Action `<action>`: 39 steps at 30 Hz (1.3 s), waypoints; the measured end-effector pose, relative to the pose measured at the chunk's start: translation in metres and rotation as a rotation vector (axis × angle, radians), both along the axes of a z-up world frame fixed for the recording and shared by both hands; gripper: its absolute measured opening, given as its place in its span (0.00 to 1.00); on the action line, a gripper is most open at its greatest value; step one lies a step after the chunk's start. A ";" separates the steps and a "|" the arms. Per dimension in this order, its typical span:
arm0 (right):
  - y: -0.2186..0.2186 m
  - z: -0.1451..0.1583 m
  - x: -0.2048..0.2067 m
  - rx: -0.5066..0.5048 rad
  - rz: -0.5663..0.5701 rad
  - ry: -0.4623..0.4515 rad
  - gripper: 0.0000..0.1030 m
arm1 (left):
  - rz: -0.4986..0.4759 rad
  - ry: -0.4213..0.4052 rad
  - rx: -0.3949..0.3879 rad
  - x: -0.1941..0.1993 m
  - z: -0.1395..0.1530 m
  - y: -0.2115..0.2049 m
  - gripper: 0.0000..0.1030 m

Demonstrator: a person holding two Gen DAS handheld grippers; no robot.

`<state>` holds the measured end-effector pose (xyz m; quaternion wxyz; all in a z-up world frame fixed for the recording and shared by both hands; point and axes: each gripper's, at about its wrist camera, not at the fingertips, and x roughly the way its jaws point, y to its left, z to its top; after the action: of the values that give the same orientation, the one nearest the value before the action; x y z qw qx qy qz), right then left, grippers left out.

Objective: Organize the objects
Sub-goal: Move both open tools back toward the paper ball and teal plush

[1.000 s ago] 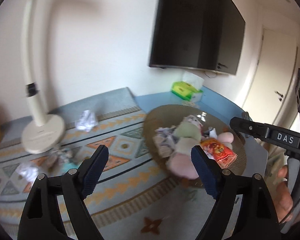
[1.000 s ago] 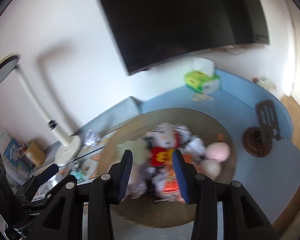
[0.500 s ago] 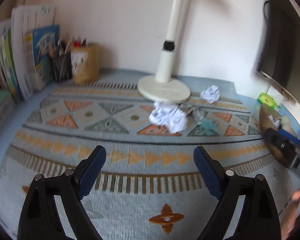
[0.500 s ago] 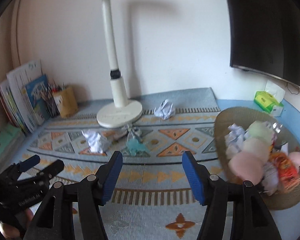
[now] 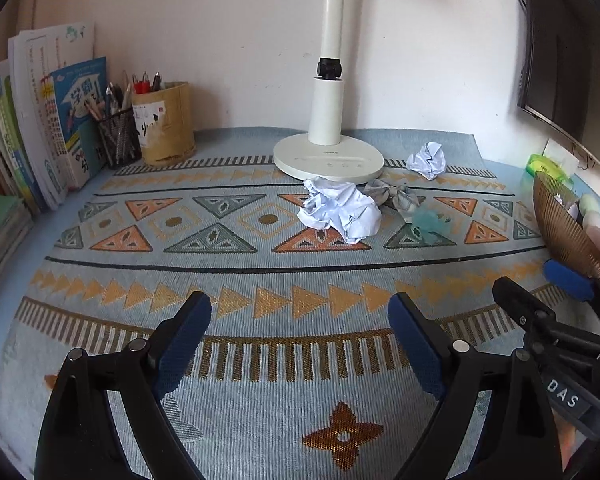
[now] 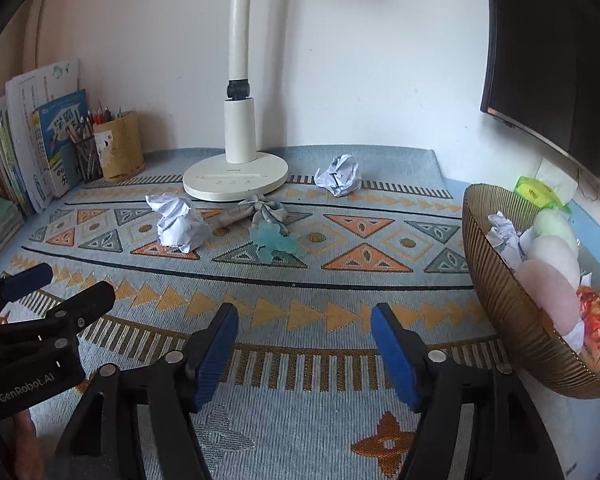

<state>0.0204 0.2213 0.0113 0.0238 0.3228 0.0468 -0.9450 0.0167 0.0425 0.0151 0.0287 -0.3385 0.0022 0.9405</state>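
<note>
- Two paper balls lie loose on the mat: the near ball left of centre in the right view, just in front of the lamp base, and the far ball right of the base, near the mat's back edge.
- Between them lie a grey cloth and a pale green toy, touching each other.
- The bowl at the right edge already holds paper, soft toys and a red packet, so the step in hand looks like reaching for the next loose item.
- Next move, as I judge it: bring one gripper over a ball, straddle it, close, then carry it to the bowl.
- The right gripper points down at bare mat, jaws opening, nothing between them.
- The left gripper also tilts down over bare mat, jaws spread wide and empty.
- Each gripper shows at the side edge of the other's view.
</note>
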 end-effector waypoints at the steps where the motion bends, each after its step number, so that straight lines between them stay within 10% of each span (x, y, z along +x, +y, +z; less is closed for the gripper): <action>1: 0.000 0.000 0.001 0.005 -0.001 0.006 0.85 | -0.001 0.004 -0.008 0.000 0.001 0.001 0.87; 32: 0.002 0.002 -0.001 0.007 -0.018 0.001 0.89 | -0.018 -0.017 -0.009 -0.001 0.001 0.000 0.87; 39: -0.001 0.010 -0.033 -0.034 0.153 -0.151 0.89 | -0.094 -0.160 0.212 -0.040 0.026 -0.028 0.87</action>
<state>-0.0123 0.2203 0.0218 0.1050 0.3883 0.0532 -0.9140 -0.0235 0.0147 0.0408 0.1082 -0.4071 -0.0836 0.9031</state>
